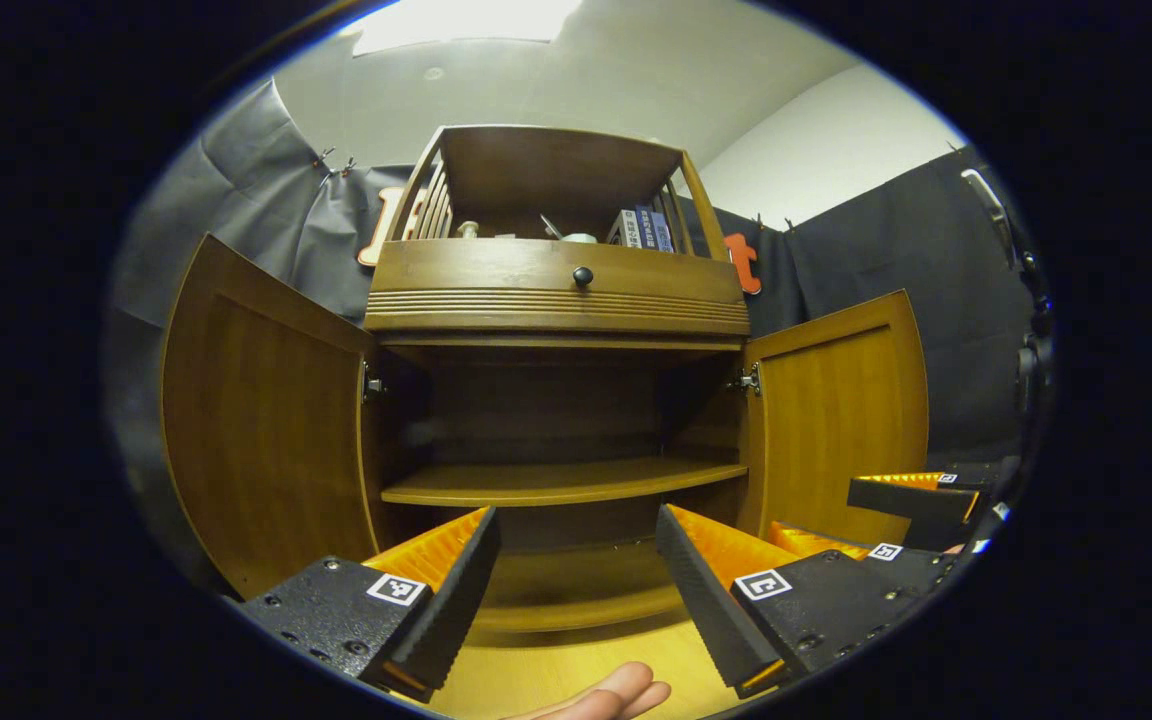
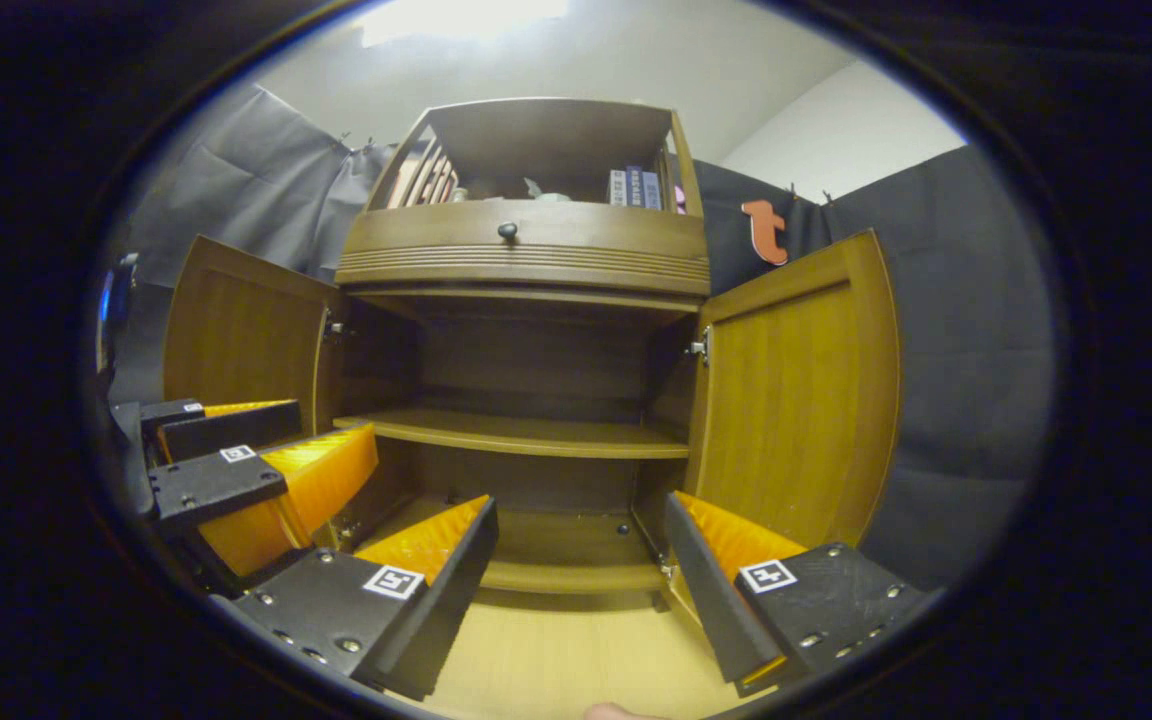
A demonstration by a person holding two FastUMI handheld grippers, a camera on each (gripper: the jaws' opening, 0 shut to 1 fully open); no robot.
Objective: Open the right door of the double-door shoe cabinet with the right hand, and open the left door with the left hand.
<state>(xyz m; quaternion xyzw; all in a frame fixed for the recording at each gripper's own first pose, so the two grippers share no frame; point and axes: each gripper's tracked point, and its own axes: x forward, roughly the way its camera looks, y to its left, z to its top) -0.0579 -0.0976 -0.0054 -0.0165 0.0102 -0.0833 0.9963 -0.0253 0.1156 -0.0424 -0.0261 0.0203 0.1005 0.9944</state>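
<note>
The cabinet (image 1: 556,300) stands straight ahead of both grippers with its two doors swung wide. In the left gripper view the left door (image 1: 266,420) hangs out to the left of the cabinet's opening and the right door (image 1: 836,410) out to the right, each held at its hinge on the cabinet's side. Between them the inside lies bare to view, with a shelf (image 1: 561,480) across the middle. Above the opening sits a drawer with a dark knob (image 1: 583,276), and above that an open top compartment holding books (image 1: 641,228).

The left gripper (image 1: 576,570) hangs in front of the cabinet's bottom, fingers spread wide, holding nothing and touching neither door. The right gripper (image 1: 876,520) shows to its right, near the right door's lower edge.

In the right gripper view the right gripper (image 2: 581,565) is likewise spread wide and empty, below the shelf (image 2: 516,435) and apart from the right door (image 2: 796,400). The left gripper (image 2: 266,470) sits before the left door's (image 2: 246,330) lower part.
</note>
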